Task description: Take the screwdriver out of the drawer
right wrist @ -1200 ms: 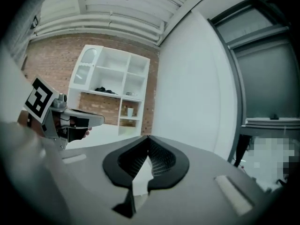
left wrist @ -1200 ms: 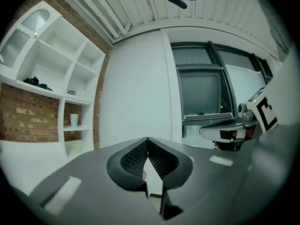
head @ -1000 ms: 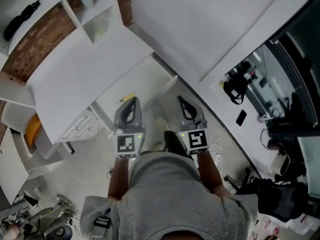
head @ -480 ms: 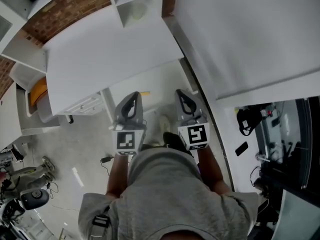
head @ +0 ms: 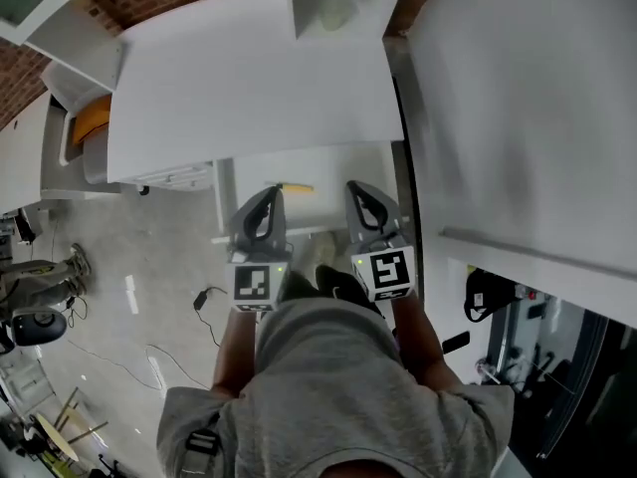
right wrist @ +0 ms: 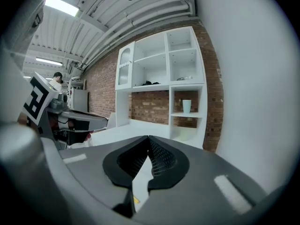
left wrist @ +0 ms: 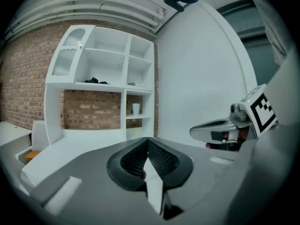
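**Q:** Below the white desk top (head: 249, 78), head view: what is marked?

**A:** Drawer (head: 328, 172), pulled out, white inside. Screwdriver (head: 295, 187) lies in it on the far side, near the desk edge. Only its yellow handle reads clearly; the shaft is too small to make out.

**Q:** Grippers w.r.t. the drawer?

**A:** Left gripper (head: 267, 199) & right gripper (head: 358, 192) are side by side over the drawer's near half, both pointing toward the desk. The screwdriver sits between their two lines, nearer the left tip and just beyond it. Neither gripper holds it.

**Q:** Jaw state, left?

**A:** Left gripper view: jaws together, tips meeting at a point, nothing between the ribbed pads.

**Q:** Right?

**A:** Same. Jaws closed, tips touching, empty.

**Q:** Other items, for ref.?

**A:**
- Shelf unit (left wrist: 101, 83): white, set against a brick wall (left wrist: 93, 109).
- Pale cup (left wrist: 135, 108): upright on a low shelf.
- Dark item (left wrist: 92, 80): on a higher shelf, not identifiable.
- Marker cube (head: 252, 287): at the rear of the left gripper, close to the person's grey top (head: 328, 386).
- Grey floor (head: 129, 297): at picture left, w/ a loose cable (head: 204, 302) on it.
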Demonstrator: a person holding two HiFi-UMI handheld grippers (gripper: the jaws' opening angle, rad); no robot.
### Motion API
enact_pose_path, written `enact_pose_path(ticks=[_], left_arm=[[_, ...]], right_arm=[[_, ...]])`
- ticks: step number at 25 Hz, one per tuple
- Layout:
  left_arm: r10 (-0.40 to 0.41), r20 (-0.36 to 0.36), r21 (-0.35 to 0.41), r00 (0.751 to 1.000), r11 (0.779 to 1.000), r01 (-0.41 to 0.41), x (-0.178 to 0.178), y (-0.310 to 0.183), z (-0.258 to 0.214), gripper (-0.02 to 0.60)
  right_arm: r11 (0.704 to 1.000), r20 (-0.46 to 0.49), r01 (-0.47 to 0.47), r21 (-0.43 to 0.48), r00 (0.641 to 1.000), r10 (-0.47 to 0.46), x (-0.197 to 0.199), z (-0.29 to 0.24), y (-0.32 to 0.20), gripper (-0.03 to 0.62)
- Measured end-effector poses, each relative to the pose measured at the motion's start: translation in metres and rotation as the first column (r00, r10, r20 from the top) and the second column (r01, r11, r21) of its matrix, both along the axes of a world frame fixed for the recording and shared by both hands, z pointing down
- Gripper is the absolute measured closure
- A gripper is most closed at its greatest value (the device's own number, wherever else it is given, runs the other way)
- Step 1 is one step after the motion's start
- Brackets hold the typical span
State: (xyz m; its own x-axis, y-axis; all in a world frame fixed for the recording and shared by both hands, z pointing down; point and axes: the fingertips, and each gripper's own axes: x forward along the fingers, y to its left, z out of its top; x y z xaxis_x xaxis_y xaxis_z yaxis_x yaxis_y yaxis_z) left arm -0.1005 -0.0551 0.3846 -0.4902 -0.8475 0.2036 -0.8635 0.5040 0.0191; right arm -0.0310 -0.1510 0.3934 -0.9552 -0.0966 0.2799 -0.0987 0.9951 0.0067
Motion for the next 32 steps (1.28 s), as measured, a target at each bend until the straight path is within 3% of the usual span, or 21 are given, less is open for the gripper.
enact_pose_path(ticks=[9,16,32], left_arm=[[-0.171,-0.057,-0.065,0.984,0.984,0.167,-0.022,0.024,0.036,0.569],[-0.252,-0.108,-0.118,0.962,0.964,0.239,-0.039,0.044,0.087,0.569],[-0.299,-0.253,-0.21,0.92,0.945,0.249,-0.074,0.061,0.226,0.569]], right_arm=[[0.977,-0.07,0.2,-0.066,0.976,-0.205,-0.044,0.043,0.018,0.591],[0.948,-0.131,0.299,-0.107,0.941,-0.311,-0.075,0.093,0.039,0.591],[0.911,-0.305,0.375,-0.173,0.859,-0.411,-0.118,0.233,0.067,0.591]])
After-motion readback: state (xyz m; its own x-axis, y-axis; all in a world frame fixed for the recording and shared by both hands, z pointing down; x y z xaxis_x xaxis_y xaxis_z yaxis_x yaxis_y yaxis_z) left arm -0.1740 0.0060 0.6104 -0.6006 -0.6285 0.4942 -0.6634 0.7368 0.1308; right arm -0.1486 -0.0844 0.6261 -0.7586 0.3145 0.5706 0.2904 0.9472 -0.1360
